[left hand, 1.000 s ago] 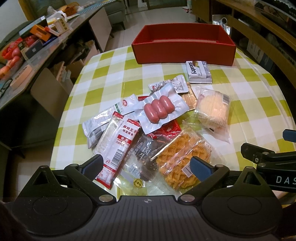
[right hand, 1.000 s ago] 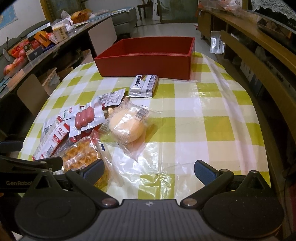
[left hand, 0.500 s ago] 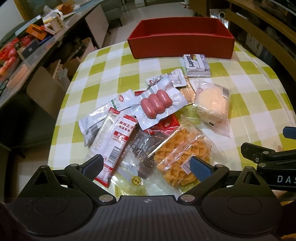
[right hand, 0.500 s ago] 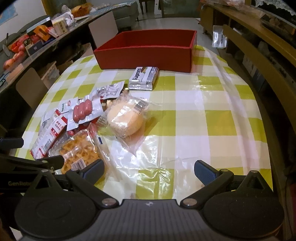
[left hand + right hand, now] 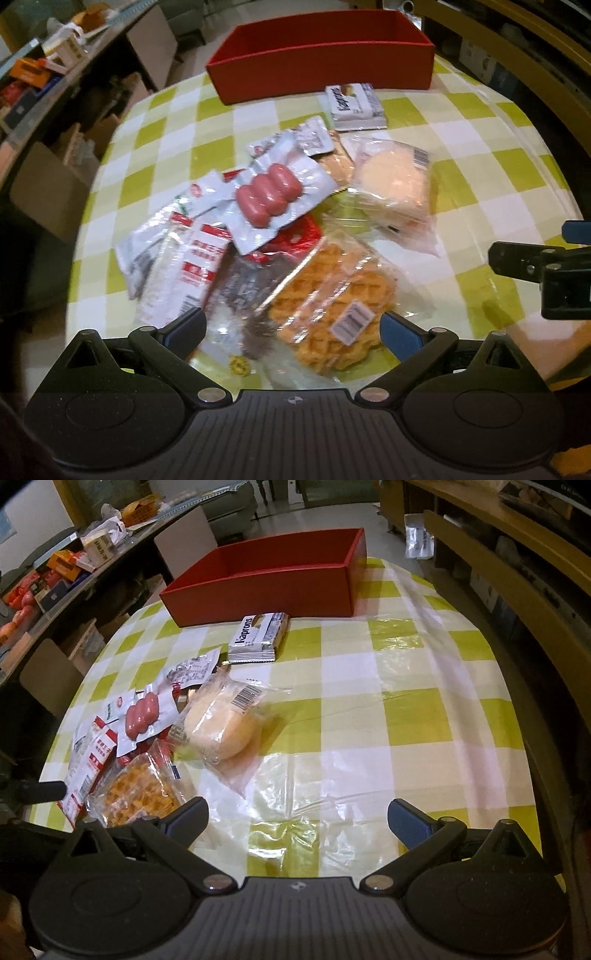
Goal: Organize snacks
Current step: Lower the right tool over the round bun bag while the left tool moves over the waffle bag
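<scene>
the left hand-held gripper point(image 5: 291, 328) hangs over the near edge of the counter point(image 5: 480, 147) with its jaws wide apart, holding nothing. under it lies a waffle pack point(image 5: 332, 306), partly on a dark packet point(image 5: 240, 291). a sausage pack point(image 5: 273, 195) lies on top of the pile, a bun bag point(image 5: 395, 188) to its right. a red box point(image 5: 321, 59) stands behind, a kaprons packet point(image 5: 354, 105) just before it.

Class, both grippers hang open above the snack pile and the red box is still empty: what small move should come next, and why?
Probably lower the left gripper onto the waffle pack. Its open fingers already frame that pack, which lies on top at the near edge of the pile. The right gripper faces mostly bare tablecloth, and the red box holds nothing.
</scene>
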`<state>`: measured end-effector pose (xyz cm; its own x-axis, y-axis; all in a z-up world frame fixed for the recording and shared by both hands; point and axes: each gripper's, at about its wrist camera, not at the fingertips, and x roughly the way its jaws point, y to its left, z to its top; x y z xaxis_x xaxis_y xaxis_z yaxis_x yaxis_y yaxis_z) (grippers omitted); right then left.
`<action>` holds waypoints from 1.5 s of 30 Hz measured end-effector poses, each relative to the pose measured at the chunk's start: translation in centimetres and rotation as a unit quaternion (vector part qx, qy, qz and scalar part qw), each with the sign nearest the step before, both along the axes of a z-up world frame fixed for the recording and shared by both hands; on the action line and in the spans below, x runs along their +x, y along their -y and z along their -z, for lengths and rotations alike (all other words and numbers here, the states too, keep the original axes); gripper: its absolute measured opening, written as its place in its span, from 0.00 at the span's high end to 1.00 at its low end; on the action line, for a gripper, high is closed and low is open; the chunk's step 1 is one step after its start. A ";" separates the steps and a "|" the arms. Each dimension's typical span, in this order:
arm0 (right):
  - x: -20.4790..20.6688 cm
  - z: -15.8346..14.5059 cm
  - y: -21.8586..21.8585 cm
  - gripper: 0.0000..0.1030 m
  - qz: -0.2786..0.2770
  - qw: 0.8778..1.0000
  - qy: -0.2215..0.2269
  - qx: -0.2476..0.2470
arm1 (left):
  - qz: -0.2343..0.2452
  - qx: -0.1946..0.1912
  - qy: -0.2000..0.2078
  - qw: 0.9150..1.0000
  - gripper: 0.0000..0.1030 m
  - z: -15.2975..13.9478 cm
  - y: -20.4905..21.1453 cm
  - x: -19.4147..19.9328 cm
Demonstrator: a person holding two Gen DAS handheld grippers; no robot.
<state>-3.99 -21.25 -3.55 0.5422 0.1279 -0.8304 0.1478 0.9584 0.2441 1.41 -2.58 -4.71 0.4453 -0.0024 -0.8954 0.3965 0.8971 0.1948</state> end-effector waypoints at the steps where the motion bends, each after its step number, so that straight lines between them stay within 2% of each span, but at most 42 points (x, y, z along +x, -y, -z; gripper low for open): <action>1: 0.1 -0.1 0.0 0.00 -0.001 1.000 0.001 0.003 | -0.001 0.000 -0.005 1.000 0.01 0.2 0.2 0.2; 7: 0.3 -0.5 0.9 0.00 0.010 1.000 0.011 0.025 | -0.013 0.004 -0.019 1.000 0.00 1.2 1.7 1.4; 11: 0.3 -0.6 1.3 0.00 0.013 0.999 0.014 0.035 | -0.042 0.013 -0.039 0.998 0.00 2.5 2.3 2.4; 15: 0.2 -0.7 1.8 0.00 0.018 0.999 0.018 0.045 | -0.078 -0.002 -0.036 0.996 0.00 2.4 2.4 3.4; 19: 0.4 -0.6 2.1 0.00 0.020 0.998 0.016 0.054 | -0.099 -0.013 -0.055 0.993 0.00 3.1 2.5 4.5; 24: 0.7 -0.4 2.3 0.00 0.018 0.998 0.011 0.063 | -0.086 -0.006 -0.061 0.994 0.00 3.5 2.9 4.5; 26: 0.8 -0.3 2.5 0.00 0.021 0.997 0.008 0.071 | -0.077 -0.007 -0.065 0.995 0.04 3.4 2.8 4.2; 29: 0.9 -0.3 2.7 0.00 0.026 0.997 0.009 0.066 | -0.063 -0.009 -0.075 0.995 0.15 3.0 2.4 3.7; 33: 1.8 -0.4 2.4 0.00 0.024 0.998 0.004 0.054 | -0.068 -0.016 -0.088 0.994 0.20 2.7 1.3 3.4; 37: 4.0 -1.0 1.4 0.00 0.015 0.999 0.008 0.046 | -0.064 -0.008 -0.078 0.995 0.21 2.4 1.0 2.7; 42: 7.0 -0.2 0.1 0.00 0.021 0.995 -0.014 0.092 | -0.061 -0.013 -0.075 0.995 0.23 2.1 0.9 2.2; 45: 8.5 0.2 -1.6 0.00 0.005 0.997 -0.017 0.069 | -0.060 -0.015 -0.074 0.995 0.23 2.2 0.5 2.0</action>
<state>4.48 -19.62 -3.71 0.5165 0.2370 -0.8228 0.1676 0.9144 0.3685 3.46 -3.12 -6.93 0.3066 0.0158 -0.9517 0.3079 0.9445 0.1148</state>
